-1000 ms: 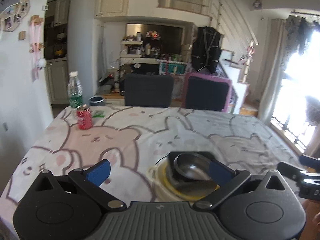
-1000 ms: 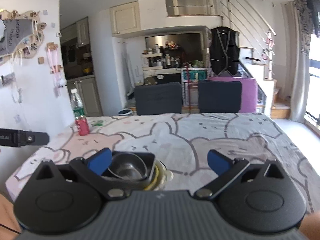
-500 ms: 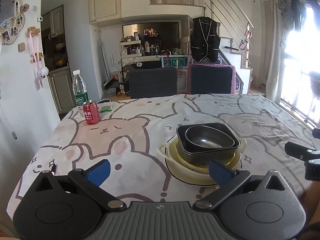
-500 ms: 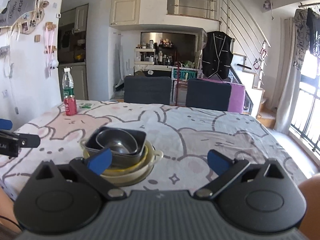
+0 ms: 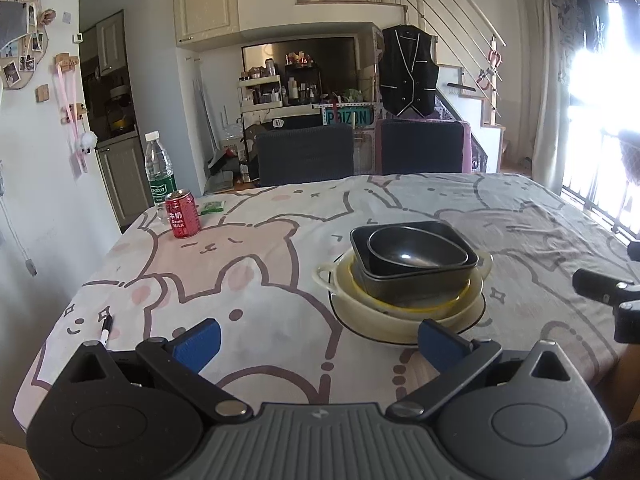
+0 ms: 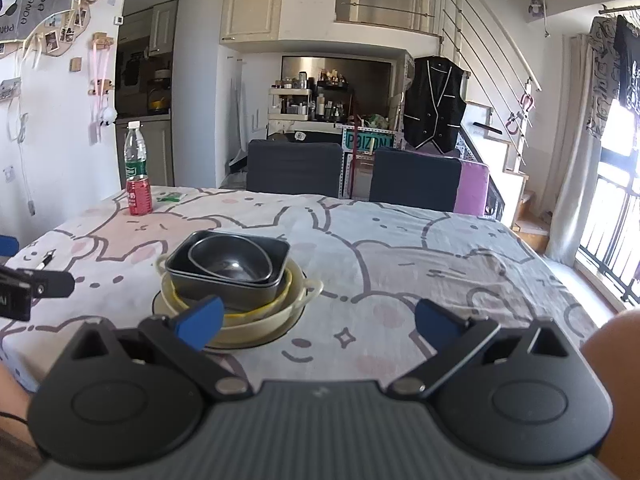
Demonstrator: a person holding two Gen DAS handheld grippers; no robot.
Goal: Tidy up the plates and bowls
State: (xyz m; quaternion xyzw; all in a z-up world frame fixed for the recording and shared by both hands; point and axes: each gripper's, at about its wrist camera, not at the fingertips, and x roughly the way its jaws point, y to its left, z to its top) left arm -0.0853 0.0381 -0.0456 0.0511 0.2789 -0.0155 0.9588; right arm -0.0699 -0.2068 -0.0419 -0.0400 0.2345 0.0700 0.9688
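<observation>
One nested stack of dishes stands on the table. A dark oval bowl [image 5: 416, 251] sits in a black square dish [image 5: 412, 284], on a yellow bowl [image 5: 400, 309], in a cream handled dish [image 5: 404, 322] on a flat plate. The stack also shows in the right wrist view, with the oval bowl [image 6: 230, 261] on top. My left gripper [image 5: 318, 346] is open and empty, pulled back near the front edge, left of the stack. My right gripper [image 6: 318, 322] is open and empty, right of the stack.
A red can [image 5: 183, 219] and a water bottle [image 5: 159, 172] stand at the far left corner, next to a green packet [image 5: 213, 207]. A pen [image 5: 106, 329] lies near the front left. Two dark chairs [image 5: 305, 156] stand behind the table. The cloth [image 5: 256, 280] has a bunny print.
Both grippers have drawn back and up from the stack, which now sits farther away and fully in view. The stack itself has not moved.
</observation>
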